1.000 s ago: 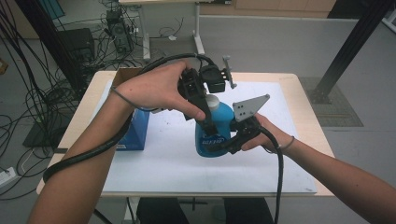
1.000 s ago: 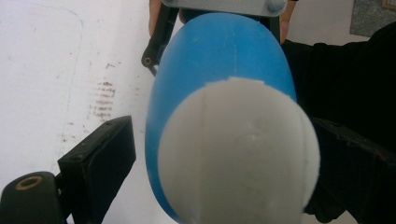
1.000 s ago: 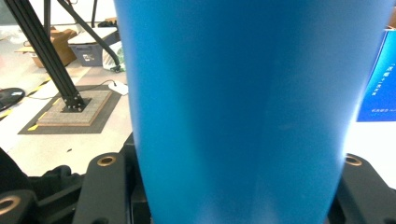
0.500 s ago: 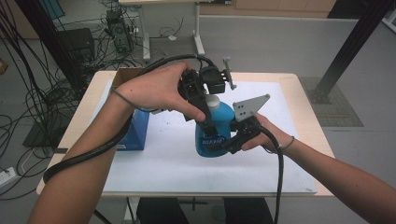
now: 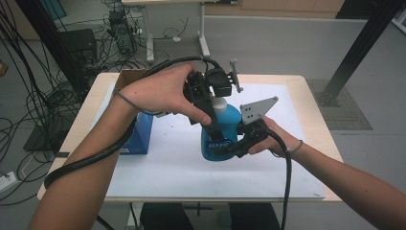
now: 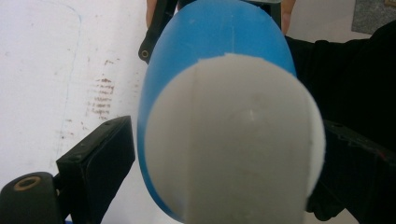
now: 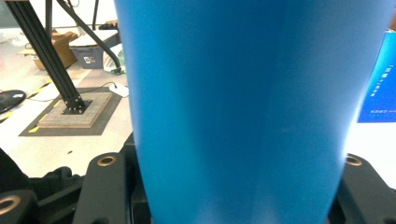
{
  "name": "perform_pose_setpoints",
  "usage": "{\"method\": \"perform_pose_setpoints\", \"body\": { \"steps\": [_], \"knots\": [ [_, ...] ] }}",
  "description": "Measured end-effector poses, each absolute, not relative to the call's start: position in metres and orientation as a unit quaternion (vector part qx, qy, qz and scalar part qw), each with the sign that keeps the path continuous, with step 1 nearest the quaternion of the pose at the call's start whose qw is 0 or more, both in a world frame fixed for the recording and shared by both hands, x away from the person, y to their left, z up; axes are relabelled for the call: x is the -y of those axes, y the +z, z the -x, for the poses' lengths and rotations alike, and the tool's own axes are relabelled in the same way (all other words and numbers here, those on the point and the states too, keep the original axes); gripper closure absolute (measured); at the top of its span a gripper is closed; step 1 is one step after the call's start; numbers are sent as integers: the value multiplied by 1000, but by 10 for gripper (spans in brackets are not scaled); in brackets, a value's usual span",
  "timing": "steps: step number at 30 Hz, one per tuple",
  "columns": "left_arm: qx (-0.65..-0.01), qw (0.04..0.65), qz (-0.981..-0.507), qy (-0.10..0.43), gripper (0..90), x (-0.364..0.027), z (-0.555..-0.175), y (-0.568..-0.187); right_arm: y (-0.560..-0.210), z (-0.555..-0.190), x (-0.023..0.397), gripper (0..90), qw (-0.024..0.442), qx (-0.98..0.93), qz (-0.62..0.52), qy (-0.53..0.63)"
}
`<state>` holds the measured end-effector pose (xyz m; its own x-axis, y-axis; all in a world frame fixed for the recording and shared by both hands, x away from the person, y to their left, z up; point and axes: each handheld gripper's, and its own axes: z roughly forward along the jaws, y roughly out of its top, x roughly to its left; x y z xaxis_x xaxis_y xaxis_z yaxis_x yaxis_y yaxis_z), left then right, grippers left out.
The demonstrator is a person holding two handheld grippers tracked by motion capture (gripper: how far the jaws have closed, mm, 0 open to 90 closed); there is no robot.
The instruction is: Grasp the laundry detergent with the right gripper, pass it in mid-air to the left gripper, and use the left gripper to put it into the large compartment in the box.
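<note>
The blue bottle [image 5: 221,134] is stood upright on the white sheet [image 5: 182,163] that covers the table [image 5: 316,110], roughly mid-sheet, and everything else is best placed relative to it. Its body is clamped low down from the right by the right gripper [image 5: 230,146], jaws pressed on both flanks, which is shown clearly in the right gripper view, where the blue wall [image 7: 243,107] is seen between the two black jaws. The label is mostly covered by that gripper, so the print can't be read.

The left gripper [image 5: 210,112] is brought down over the bottle's top. In the left gripper view the white cap [image 6: 233,144] is seen between wide-spread jaws; a gap is visible at the left jaw, the right jaw is lost in shadow, so contact there can't be told. No firm hold on the cap is shown.

A blue box [image 5: 141,136] is stood to the left of the bottle, half hidden by the left forearm [image 5: 91,163]. A cardboard box [image 5: 129,76] behind it is cut off by the hand too.
</note>
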<state>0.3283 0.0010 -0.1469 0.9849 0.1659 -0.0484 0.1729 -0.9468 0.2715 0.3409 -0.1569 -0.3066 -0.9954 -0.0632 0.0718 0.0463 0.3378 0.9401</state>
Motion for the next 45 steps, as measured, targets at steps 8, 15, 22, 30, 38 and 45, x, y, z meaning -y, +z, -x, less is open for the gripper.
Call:
{"method": "perform_pose_setpoints", "body": {
  "steps": [8, 15, 22, 30, 38, 45],
  "knots": [
    [-85, 138, -987, -14, 93, 0, -329, -147, -307, -341, 158, 413, 49, 816, -5, -575],
    [-85, 139, -986, -12, 92, -1, -329, -146, -308, -342, 157, 413, 48, 817, -6, -575],
    [-88, 138, -986, -12, 93, -2, -328, -147, -307, -342, 155, 413, 50, 817, -8, -575],
    [-87, 136, -987, -12, 93, -3, -327, -146, -307, -341, 154, 413, 49, 818, -10, -573],
    [-86, 137, -987, -11, 92, -3, -327, -147, -307, -341, 153, 413, 49, 818, -10, -573],
    [-85, 133, -987, -15, 95, -3, -327, -147, -306, -342, 154, 413, 50, 818, -8, -573]
  ]
}}
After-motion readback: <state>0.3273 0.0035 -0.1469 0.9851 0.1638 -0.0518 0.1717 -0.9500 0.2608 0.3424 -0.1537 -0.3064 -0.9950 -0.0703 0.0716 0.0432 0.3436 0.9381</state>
